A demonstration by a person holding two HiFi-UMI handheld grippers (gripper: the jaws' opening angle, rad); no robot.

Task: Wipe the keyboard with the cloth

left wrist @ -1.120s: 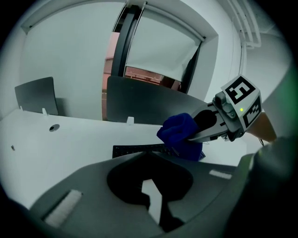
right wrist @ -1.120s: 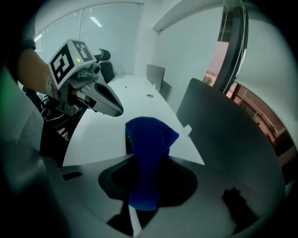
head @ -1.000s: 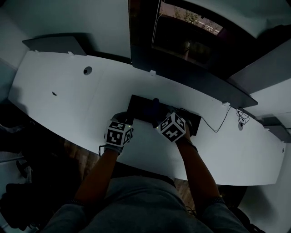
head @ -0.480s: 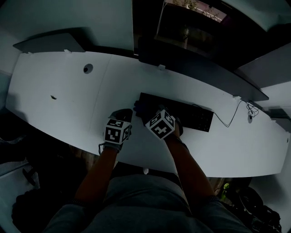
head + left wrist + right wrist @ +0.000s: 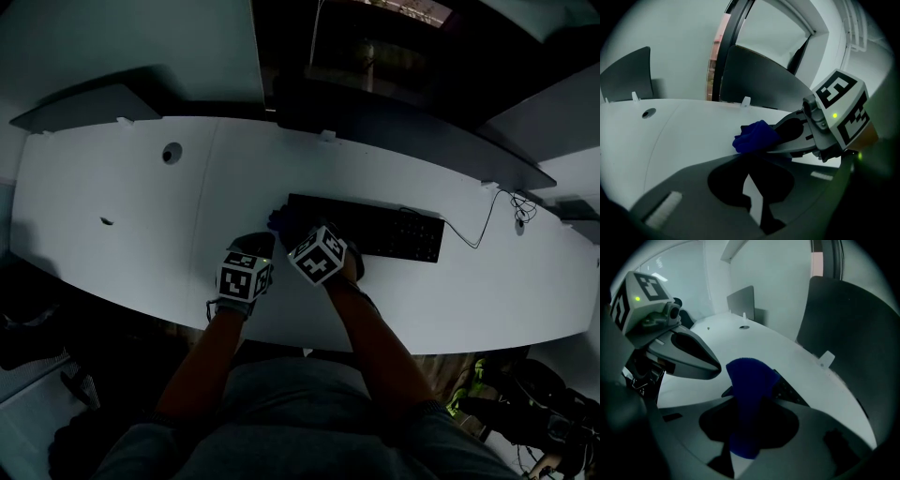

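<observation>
A black keyboard lies across the middle of the white desk. A dark blue cloth sits on the keyboard's left end, and my right gripper is shut on it. In the right gripper view the cloth hangs folded between the jaws over the keys. My left gripper rests on the desk just left of the keyboard's front corner, close beside the right one. Its jaws stand together in the left gripper view with nothing held. That view also shows the cloth.
A dark monitor stands behind the keyboard. The keyboard's thin cable runs right to a tangle of wire. A round cable hole is at the back left. Grey divider panels stand at the desk's rear edge.
My right gripper has carried the cloth leftward along the keyboard, from its middle to its left end. The left gripper has stayed beside the keyboard's left corner.
</observation>
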